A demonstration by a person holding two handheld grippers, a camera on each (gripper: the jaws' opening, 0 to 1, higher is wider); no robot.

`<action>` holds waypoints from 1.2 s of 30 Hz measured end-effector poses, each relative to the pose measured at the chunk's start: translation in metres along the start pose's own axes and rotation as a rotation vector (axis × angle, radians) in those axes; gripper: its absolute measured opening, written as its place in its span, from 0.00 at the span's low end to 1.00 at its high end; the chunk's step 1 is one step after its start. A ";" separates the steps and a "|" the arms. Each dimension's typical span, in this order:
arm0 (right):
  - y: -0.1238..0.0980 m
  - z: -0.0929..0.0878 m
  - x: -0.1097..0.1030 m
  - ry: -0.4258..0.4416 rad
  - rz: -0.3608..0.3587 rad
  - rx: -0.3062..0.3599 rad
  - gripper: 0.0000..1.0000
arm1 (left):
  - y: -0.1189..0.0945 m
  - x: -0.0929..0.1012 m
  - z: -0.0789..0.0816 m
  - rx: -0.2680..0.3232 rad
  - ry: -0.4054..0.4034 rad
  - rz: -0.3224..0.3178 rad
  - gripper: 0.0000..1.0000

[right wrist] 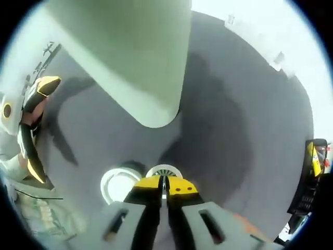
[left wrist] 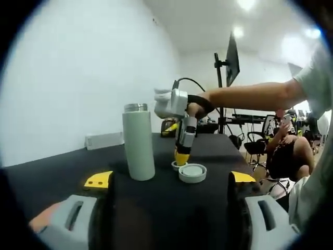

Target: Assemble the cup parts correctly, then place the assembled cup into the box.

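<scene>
I see my right gripper (left wrist: 181,156) with jaws closed on a small strainer (right wrist: 164,171) beside the lid (left wrist: 192,172) at five o'clock from the unassembled cup body (left wrist: 138,141) on the worktop (left wrist: 171,208), my left gripper (left wrist: 169,208) gaping empty.

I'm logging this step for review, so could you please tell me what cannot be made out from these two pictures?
- Small white strainer-like ring: right gripper view, the right gripper with its shut yellow-tipped fingers covers its near part; whether they pinch it is unclear.
- Tall white cylindrical bottle: right gripper view, top cut off by the edge.
- Round white lid: left gripper view, too small for detail.
</scene>
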State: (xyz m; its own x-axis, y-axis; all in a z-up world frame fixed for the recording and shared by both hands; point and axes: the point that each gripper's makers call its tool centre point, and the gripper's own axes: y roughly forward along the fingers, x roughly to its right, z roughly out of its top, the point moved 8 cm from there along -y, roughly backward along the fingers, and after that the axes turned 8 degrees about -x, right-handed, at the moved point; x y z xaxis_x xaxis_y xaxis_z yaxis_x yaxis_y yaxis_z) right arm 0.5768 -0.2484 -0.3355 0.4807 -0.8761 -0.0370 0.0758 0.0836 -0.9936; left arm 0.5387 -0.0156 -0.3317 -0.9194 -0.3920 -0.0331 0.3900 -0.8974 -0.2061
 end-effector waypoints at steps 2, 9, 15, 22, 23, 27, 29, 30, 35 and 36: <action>-0.001 -0.001 0.001 0.000 0.000 0.002 0.01 | 0.000 0.000 0.000 -0.001 0.001 0.000 0.83; -0.019 -0.003 0.006 0.010 -0.001 0.043 0.01 | 0.001 0.000 -0.002 -0.012 0.007 0.004 0.83; -0.056 -0.010 0.008 -0.001 0.010 0.039 0.01 | 0.002 0.000 -0.003 -0.020 0.009 0.002 0.83; -0.104 -0.009 0.004 -0.046 -0.034 -0.007 0.01 | 0.002 -0.002 -0.004 -0.021 -0.002 0.000 0.83; -0.111 -0.008 0.003 -0.053 -0.032 -0.018 0.01 | 0.003 -0.002 -0.005 -0.024 -0.002 0.000 0.83; -0.144 0.006 -0.001 -0.085 -0.047 -0.028 0.01 | 0.004 -0.002 -0.007 -0.035 0.000 0.001 0.83; -0.156 0.013 -0.005 -0.102 -0.054 -0.027 0.01 | 0.005 -0.002 -0.007 -0.036 -0.003 -0.001 0.83; -0.161 0.018 -0.009 -0.110 -0.055 -0.027 0.01 | 0.005 -0.003 -0.007 -0.038 -0.005 -0.001 0.83; -0.181 0.036 -0.020 -0.161 -0.048 0.002 0.01 | 0.015 -0.023 -0.001 -0.033 -0.090 -0.004 0.82; -0.184 0.037 -0.020 -0.173 -0.045 -0.006 0.01 | 0.017 -0.027 0.001 -0.026 -0.111 -0.002 0.82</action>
State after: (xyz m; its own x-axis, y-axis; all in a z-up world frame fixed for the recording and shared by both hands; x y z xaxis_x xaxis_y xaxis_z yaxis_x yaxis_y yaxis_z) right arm 0.5853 -0.2283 -0.1484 0.6199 -0.7842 0.0264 0.0963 0.0427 -0.9944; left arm 0.5700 -0.0201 -0.3336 -0.9085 -0.4112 0.0752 0.3851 -0.8933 -0.2315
